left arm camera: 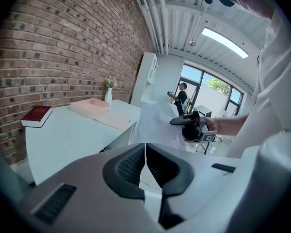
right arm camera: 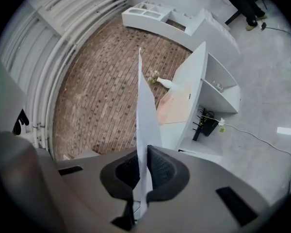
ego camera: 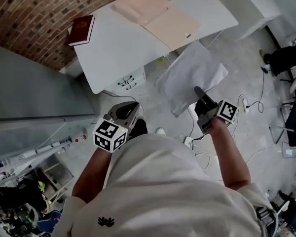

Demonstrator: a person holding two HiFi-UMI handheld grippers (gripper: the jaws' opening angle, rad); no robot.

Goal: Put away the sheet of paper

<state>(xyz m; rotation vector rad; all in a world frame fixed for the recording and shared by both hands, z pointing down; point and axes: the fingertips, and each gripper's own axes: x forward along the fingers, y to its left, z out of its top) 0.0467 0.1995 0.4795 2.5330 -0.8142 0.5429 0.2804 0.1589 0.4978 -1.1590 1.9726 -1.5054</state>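
Paper sheet pinched by near edge in right gripper, extending ahead toward open folder on table beyond; left gripper jaws together, empty, farther back

At bottom centre, the left gripper shows its two dark jaws closed together, nothing between them. Beyond it a white table fills the left of the frame, carrying a red book, a pink folder and a small vase. A brick wall rises at upper left. Right of centre, the right gripper holds a white sheet.
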